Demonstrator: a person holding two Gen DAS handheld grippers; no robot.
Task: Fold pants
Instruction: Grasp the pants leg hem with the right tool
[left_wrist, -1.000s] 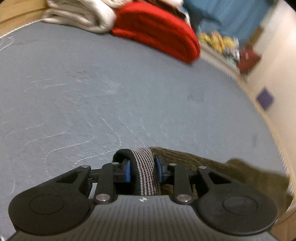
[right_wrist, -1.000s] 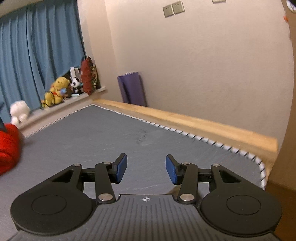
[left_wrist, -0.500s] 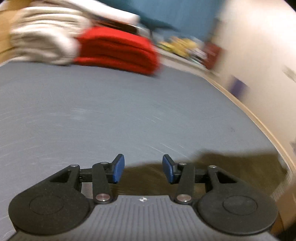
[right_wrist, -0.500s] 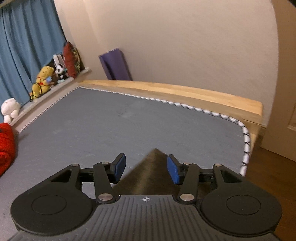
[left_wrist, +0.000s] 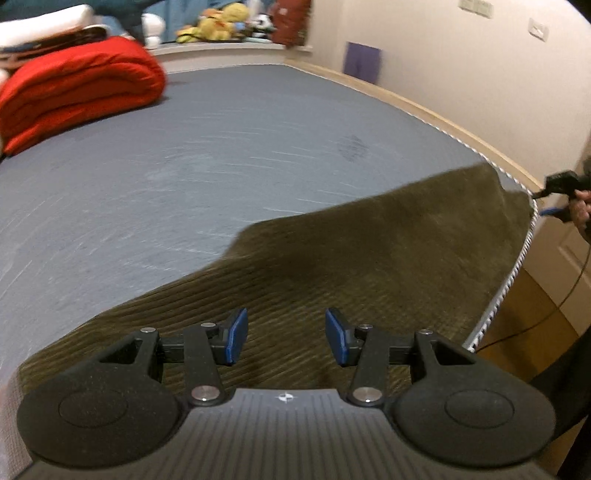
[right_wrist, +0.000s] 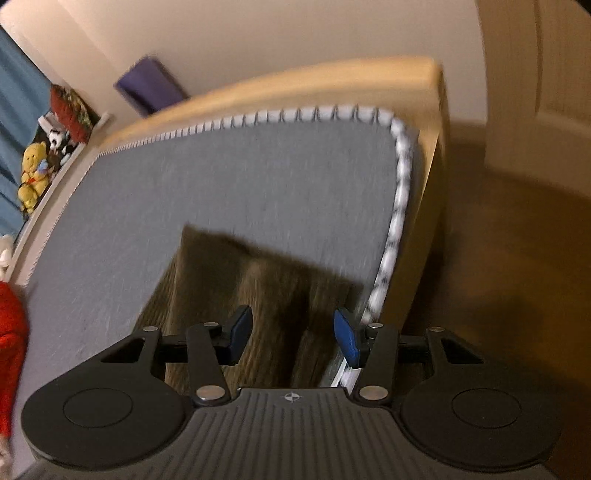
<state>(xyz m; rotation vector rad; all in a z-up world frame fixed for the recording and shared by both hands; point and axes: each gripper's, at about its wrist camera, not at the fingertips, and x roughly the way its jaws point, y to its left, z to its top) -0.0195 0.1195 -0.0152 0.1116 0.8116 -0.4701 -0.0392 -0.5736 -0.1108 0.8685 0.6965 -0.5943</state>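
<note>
Olive-brown corduroy pants (left_wrist: 362, 258) lie flat on the grey mattress (left_wrist: 184, 166), stretching toward its right edge. My left gripper (left_wrist: 284, 336) is open and empty, hovering just above the near part of the pants. My right gripper (right_wrist: 291, 334) is open and empty above the pants' end (right_wrist: 258, 288) near the mattress corner. The right gripper also shows at the far right of the left wrist view (left_wrist: 561, 184), held by a hand beyond the pants' far end.
A folded red blanket (left_wrist: 74, 92) and white bedding (left_wrist: 40, 26) sit at the back left. Stuffed toys (left_wrist: 221, 26) line a sill by blue curtains. The wooden bed frame (right_wrist: 295, 85) and white-trimmed mattress edge (right_wrist: 399, 184) border the floor (right_wrist: 498, 258) on the right.
My left gripper let go of the striped waistband and opened, then swung right over the flat pants. My right gripper tilted down toward the mattress corner and the pants' end.
</note>
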